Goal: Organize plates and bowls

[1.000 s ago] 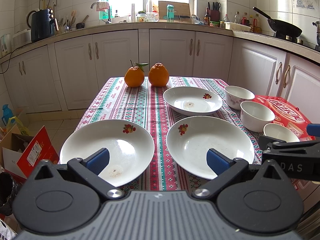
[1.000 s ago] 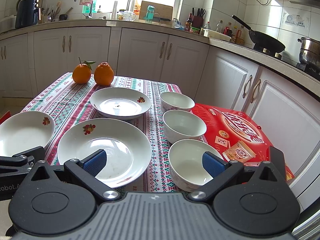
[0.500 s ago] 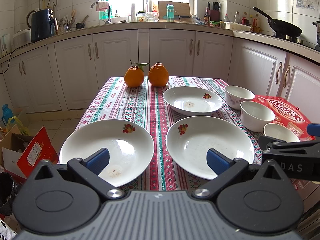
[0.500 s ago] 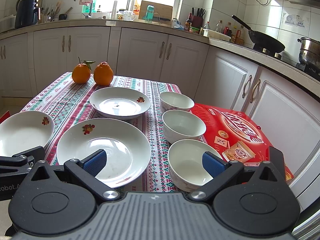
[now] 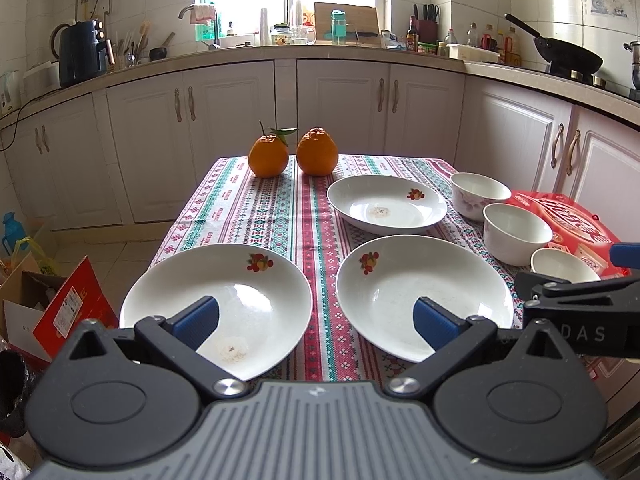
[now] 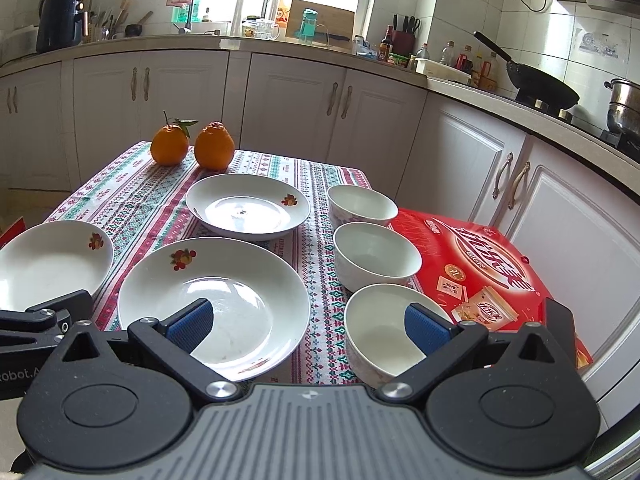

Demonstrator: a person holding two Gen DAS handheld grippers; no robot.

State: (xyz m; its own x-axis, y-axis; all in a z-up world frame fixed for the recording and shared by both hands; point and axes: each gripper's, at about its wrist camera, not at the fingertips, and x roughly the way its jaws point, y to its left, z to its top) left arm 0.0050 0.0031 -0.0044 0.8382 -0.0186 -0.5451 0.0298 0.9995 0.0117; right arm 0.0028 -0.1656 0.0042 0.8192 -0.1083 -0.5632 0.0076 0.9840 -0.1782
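Note:
Three white plates with fruit prints lie on the patterned tablecloth: a near left plate (image 5: 224, 296), a near middle plate (image 5: 412, 292) and a far plate (image 5: 386, 206). Three white bowls stand in a row at the right: far bowl (image 6: 362, 206), middle bowl (image 6: 376, 256), near bowl (image 6: 384, 328). My left gripper (image 5: 316, 320) hovers open over the front table edge between the two near plates. Over the near middle plate (image 6: 216, 304) and near bowl, my right gripper (image 6: 308, 326) is open too, holding nothing.
Two oranges (image 5: 294, 154) sit at the table's far end. A red snack box (image 6: 480, 272) lies at the right edge beside the bowls. White cabinets and a cluttered counter (image 5: 320, 46) run behind. Cardboard boxes (image 5: 52, 304) stand on the floor at left.

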